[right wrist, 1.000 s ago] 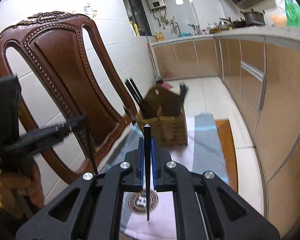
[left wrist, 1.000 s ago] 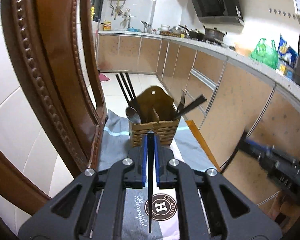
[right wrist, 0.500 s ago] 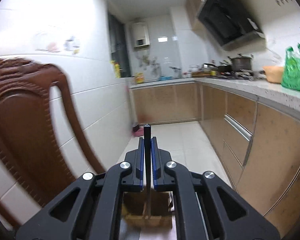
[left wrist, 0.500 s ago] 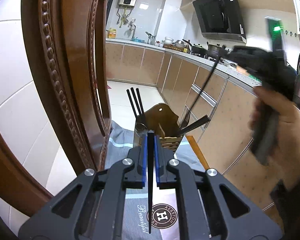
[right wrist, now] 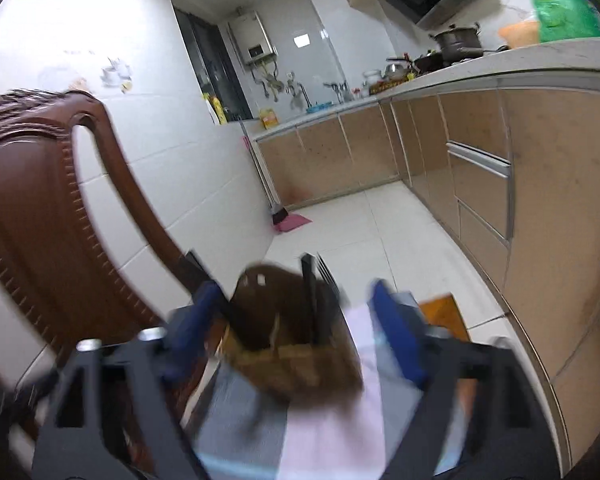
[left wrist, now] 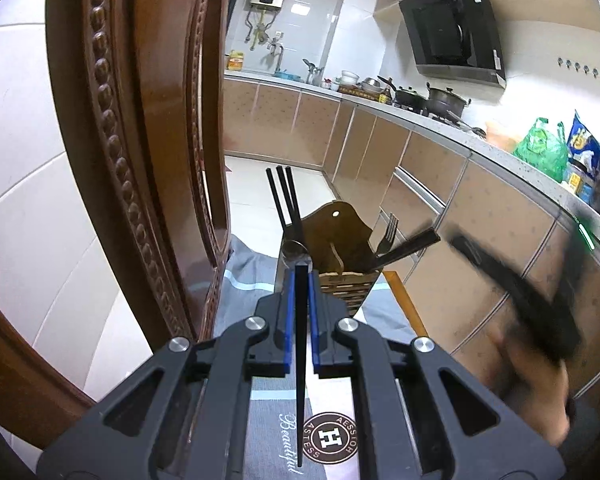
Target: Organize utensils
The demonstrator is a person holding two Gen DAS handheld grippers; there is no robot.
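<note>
The wooden utensil holder (left wrist: 332, 264) stands on the grey cloth (left wrist: 244, 276) at the chair's (left wrist: 140, 140) foot, with three chopsticks (left wrist: 286, 196), a spoon and a fork (left wrist: 388, 232) already sorted in. My left gripper (left wrist: 300, 320) clamps one black chopstick (left wrist: 300, 360), aimed at the holder. My right gripper (right wrist: 292, 320) is opening with nothing between its jaws, so I judge its piece delivered. Next I must lower the left chopstick into the compartment with its mates.
</note>
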